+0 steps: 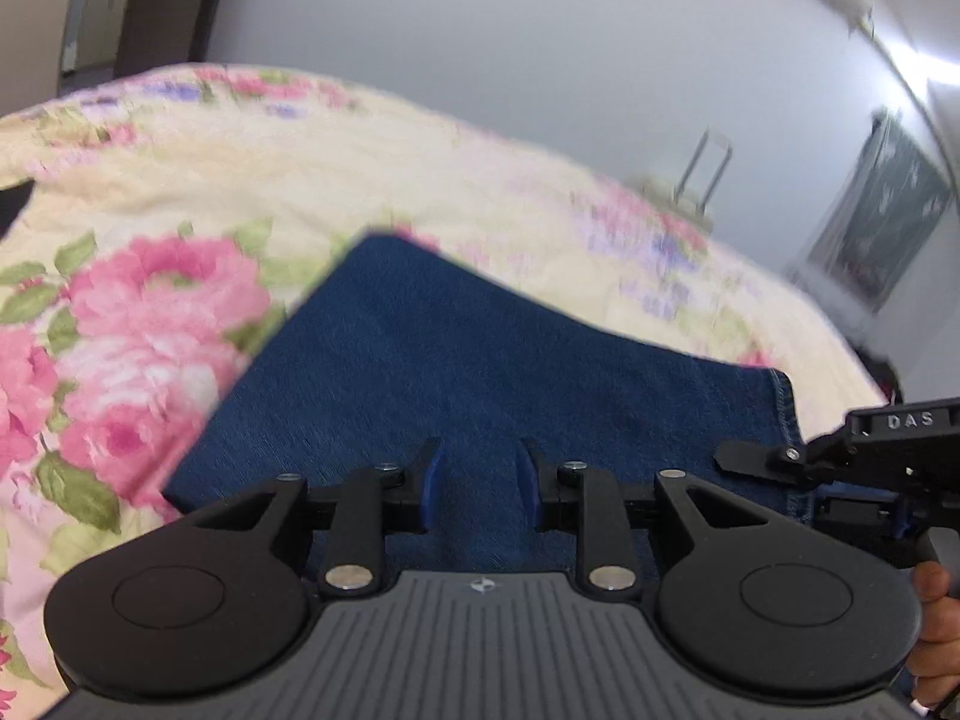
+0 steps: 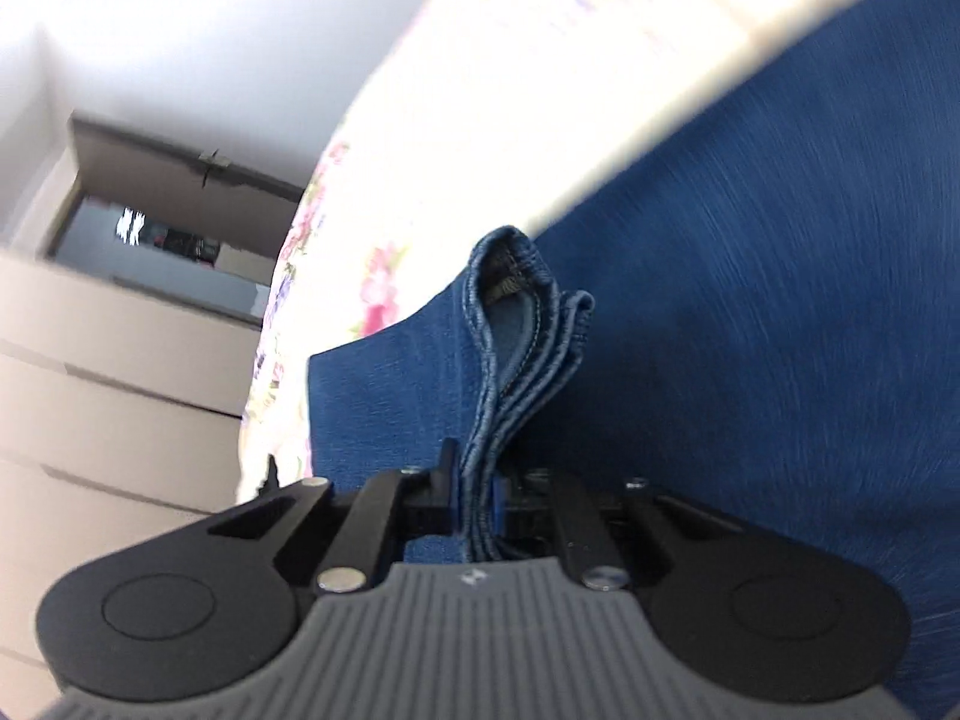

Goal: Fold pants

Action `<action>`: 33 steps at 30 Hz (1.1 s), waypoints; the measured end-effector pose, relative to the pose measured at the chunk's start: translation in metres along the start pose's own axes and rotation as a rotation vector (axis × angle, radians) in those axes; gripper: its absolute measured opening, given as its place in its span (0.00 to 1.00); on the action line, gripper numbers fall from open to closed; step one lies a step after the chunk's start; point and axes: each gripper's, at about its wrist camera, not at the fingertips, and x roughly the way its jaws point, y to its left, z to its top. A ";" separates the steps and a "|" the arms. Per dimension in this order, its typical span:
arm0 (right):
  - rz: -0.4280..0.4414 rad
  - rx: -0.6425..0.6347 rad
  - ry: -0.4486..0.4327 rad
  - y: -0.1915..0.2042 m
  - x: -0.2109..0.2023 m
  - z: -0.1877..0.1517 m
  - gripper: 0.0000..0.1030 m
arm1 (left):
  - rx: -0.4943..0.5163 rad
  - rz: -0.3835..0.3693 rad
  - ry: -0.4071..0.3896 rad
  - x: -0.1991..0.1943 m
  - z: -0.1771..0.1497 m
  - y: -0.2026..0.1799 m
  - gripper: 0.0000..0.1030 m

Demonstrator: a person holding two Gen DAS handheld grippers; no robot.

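Dark blue denim pants point(image 1: 480, 360) lie folded on a floral bedspread point(image 1: 180, 192). My left gripper point(image 1: 480, 474) is open, its blue-padded fingers apart just above the denim with nothing between them. My right gripper point(image 2: 477, 498) is shut on a bunched stack of hem layers of the pants point(image 2: 522, 324), which stand up from between its fingers. The right gripper also shows at the right edge of the left wrist view point(image 1: 840, 462), by the stitched hem. The rest of the pants point(image 2: 750, 330) spread out to the right.
The bedspread point(image 2: 480, 120) runs on to the bed's edges. A pale chest of drawers point(image 2: 108, 372) stands beside the bed. A white wall point(image 1: 540, 30) and a dark framed picture point(image 1: 882, 228) are behind.
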 end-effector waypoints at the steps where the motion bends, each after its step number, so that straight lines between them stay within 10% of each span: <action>1: -0.012 -0.042 -0.016 0.012 -0.008 0.002 0.04 | -0.017 -0.009 -0.049 -0.009 0.004 0.001 0.31; 5: -0.061 -0.219 -0.080 0.066 -0.054 0.020 0.04 | -0.079 -0.022 -0.171 -0.033 0.017 0.010 0.33; 13: -0.270 -0.331 -0.168 0.103 -0.196 0.060 0.04 | -0.068 -0.067 -0.143 -0.036 0.016 0.001 0.33; 24: -0.493 -0.197 -0.223 0.008 -0.361 0.122 0.04 | 0.148 -0.089 -0.072 -0.025 -0.015 -0.056 0.33; 33: -0.608 -0.160 -0.183 -0.116 -0.365 0.164 0.04 | 0.326 -0.066 0.026 0.004 -0.047 -0.097 0.33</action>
